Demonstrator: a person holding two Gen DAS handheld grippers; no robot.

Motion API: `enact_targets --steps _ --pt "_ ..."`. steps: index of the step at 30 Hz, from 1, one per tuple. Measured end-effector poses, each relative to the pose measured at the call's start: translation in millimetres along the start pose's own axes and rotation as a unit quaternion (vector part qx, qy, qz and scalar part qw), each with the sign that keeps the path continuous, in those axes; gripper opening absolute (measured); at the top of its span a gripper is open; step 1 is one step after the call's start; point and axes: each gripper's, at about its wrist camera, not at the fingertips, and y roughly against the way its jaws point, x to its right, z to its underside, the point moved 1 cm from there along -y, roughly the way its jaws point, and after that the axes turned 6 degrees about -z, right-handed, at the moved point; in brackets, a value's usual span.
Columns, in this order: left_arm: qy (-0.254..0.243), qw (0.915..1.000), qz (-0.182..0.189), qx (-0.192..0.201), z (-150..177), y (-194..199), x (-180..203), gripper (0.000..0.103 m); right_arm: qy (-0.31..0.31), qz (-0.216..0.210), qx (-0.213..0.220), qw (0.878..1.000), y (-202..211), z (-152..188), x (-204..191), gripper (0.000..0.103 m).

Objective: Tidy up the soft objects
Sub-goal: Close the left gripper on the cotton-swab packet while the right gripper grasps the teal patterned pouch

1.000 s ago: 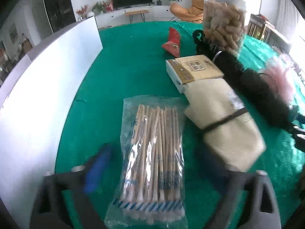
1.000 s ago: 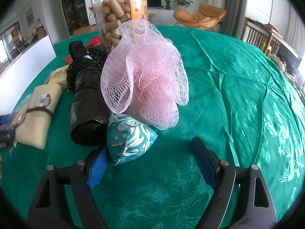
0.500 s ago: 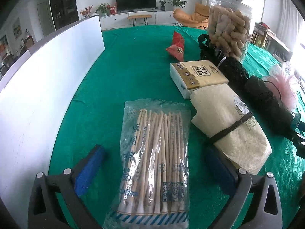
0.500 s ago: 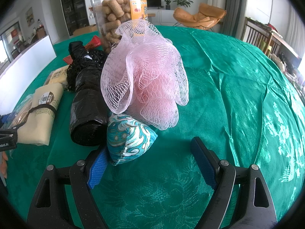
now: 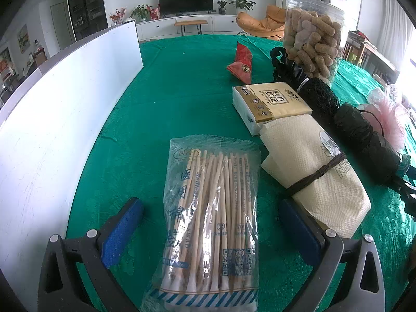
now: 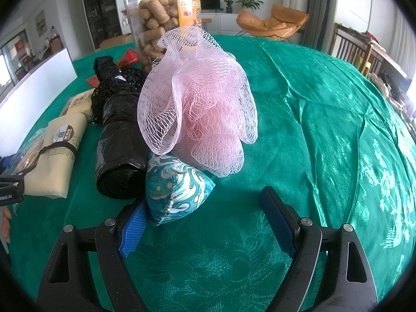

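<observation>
Our left gripper (image 5: 210, 223) is open wide, with the bag of cotton swabs (image 5: 212, 223) lying flat right between its two pads, so we think it is lined up to pinch the bag. Just past its right pad sits the folded cloth (image 5: 309, 166) tied with a band.

Our right gripper (image 6: 208, 218) is open wide too and holds nothing. The blue bean bag (image 6: 176, 189) touches its left pad. Behind the bean bag stands the pink bath puff (image 6: 197, 109), with the black roll (image 6: 121, 145) off to the left of it.
</observation>
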Motion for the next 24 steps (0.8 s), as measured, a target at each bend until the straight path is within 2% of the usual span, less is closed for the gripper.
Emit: enact_targets --steps 6,13,16,20,24 --pt "0.0 1.0 0.0 0.0 0 0 0 0.103 0.004 -0.005 0.0 1.0 1 3 0 0.085" --pt "0.0 1.0 0.0 0.0 0 0 0 0.103 -0.035 -0.076 0.033 0.996 26 24 12 0.085" --pt "0.0 1.0 0.0 0.0 0 0 0 0.103 -0.043 -0.103 0.049 0.993 38 26 5 0.085" --pt "0.0 1.0 0.0 0.0 0 0 0 0.103 -0.017 -0.115 0.08 0.99 55 28 -11 0.085" --pt "0.0 1.0 0.0 0.0 0 0 0 0.103 -0.028 -0.141 0.086 0.986 60 27 -11 0.085"
